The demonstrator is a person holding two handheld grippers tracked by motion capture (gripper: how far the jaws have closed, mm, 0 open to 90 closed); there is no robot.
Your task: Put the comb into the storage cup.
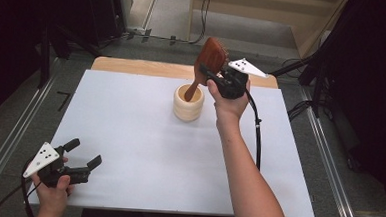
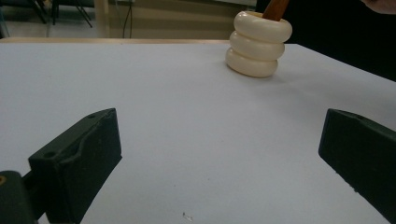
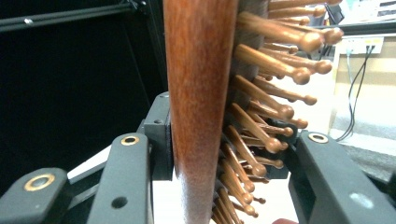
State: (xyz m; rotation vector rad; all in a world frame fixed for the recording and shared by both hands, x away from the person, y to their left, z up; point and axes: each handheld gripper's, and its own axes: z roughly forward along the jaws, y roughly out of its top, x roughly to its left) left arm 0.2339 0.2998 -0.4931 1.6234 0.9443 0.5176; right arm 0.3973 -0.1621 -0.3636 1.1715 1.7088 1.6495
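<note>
A brown wooden hairbrush [image 1: 206, 64] stands tilted, its handle down inside a cream ribbed cup [image 1: 189, 103] at the far middle of the white table [image 1: 143, 151]. My right gripper [image 1: 214, 72] is shut on the brush head; in the right gripper view one jaw presses its wooden back [image 3: 198, 93] and the other its bristles [image 3: 266, 79]. My left gripper [image 1: 85, 154] rests at the table's near left corner, open, with nothing between its jaws. From the left gripper view the cup [image 2: 258, 44] stands far off with the brush handle [image 2: 275, 8] in it.
The white sheet covers a wooden tabletop whose far edge [image 1: 133, 65] shows. A black cable [image 1: 256, 127] trails from the right gripper along the forearm. Dark stands and floor cables [image 1: 301, 109] surround the table.
</note>
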